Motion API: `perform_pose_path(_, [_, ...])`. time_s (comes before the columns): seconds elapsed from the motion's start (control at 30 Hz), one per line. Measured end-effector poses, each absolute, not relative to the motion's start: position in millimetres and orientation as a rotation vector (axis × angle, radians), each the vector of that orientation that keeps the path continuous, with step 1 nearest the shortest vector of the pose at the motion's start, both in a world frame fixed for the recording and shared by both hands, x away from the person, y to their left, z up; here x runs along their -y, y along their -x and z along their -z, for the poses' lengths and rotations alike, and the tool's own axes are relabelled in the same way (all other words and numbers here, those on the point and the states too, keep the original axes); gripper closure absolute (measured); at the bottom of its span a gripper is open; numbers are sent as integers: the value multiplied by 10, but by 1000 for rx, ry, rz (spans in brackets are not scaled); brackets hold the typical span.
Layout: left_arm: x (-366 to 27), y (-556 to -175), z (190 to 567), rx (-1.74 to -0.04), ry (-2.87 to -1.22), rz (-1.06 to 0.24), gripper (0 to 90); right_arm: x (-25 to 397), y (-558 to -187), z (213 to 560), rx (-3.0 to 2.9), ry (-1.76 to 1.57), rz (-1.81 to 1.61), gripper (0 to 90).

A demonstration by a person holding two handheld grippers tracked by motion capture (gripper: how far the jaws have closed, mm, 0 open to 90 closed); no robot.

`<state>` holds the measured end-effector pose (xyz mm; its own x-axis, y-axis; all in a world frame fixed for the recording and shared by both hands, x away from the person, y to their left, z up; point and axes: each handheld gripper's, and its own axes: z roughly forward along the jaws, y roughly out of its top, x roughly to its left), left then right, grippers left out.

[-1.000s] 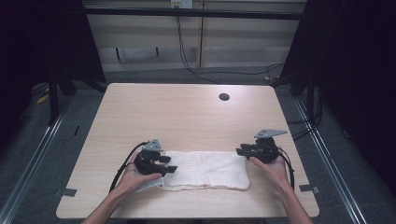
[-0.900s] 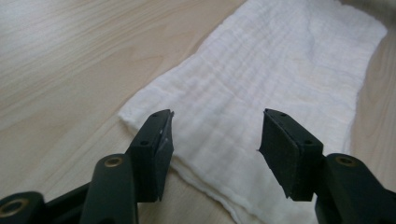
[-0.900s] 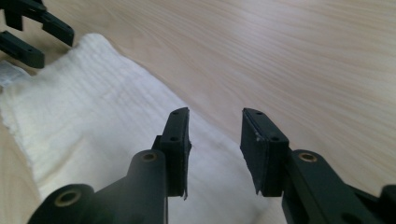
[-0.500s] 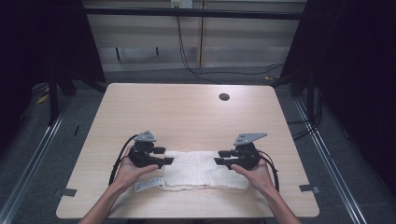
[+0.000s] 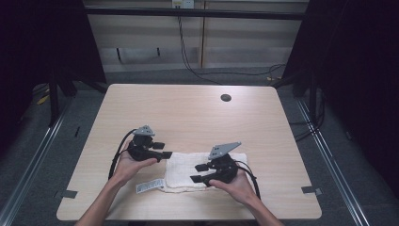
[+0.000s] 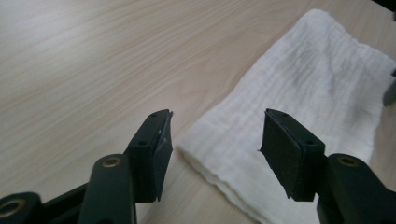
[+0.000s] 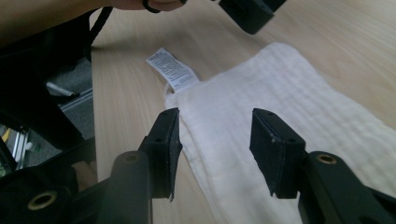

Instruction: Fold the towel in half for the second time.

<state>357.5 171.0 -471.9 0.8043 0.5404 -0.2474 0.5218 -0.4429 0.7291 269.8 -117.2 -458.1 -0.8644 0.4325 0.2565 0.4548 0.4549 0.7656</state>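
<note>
The folded white cloth (image 5: 200,172) lies flat on the table (image 5: 188,113), its long axis running from your left gripper (image 5: 157,150) across to your right gripper (image 5: 200,173).

Left gripper: jaws wide apart, holding nothing. In the left gripper view the cloth (image 6: 299,121) lies ahead and to the right of the jaws, and its near corner sits low between them. The left jaw stands over bare wood and the right jaw over the fabric. In the high view this gripper stands just off the cloth's left end.

Right gripper: jaws wide apart, holding nothing. In the right gripper view (image 7: 212,158) the cloth (image 7: 289,116) runs ahead and rightward. Its near edge passes between the jaws, and the care label (image 7: 173,70) lies beyond the left jaw, off the cloth's corner. In the high view this gripper hovers directly over the cloth.

Your right gripper is therefore the nearer. The cloth looks already doubled over. For a further fold across the long axis, you would likely lower each gripper straight onto the edge beneath it. Whether either jaw touches the fabric cannot be told.
</note>
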Motion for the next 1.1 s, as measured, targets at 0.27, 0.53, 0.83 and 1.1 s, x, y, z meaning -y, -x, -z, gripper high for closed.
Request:
perform_pose_path(0.27, [-1820, -3570, 4767, -824, -2131, -26, 413, 819, -2634, 4663, 2672, 721, 1322, 517])
perform_pose_path(0.53, [-1822, -3587, 4796, -830, -2138, -24, 389, 533, -2702, 4771, 2683, 708, 1277, 499])
perform_pose_path(0.83, [-1873, -3608, 4801, -853, -2134, -25, 388, 311, -2736, 4925, 2720, 660, 1272, 590])
perform_pose_path(1.1, [-1886, -3631, 4804, -855, -2136, -21, 386, 243, -2664, 5013, 2794, 600, 1264, 560])
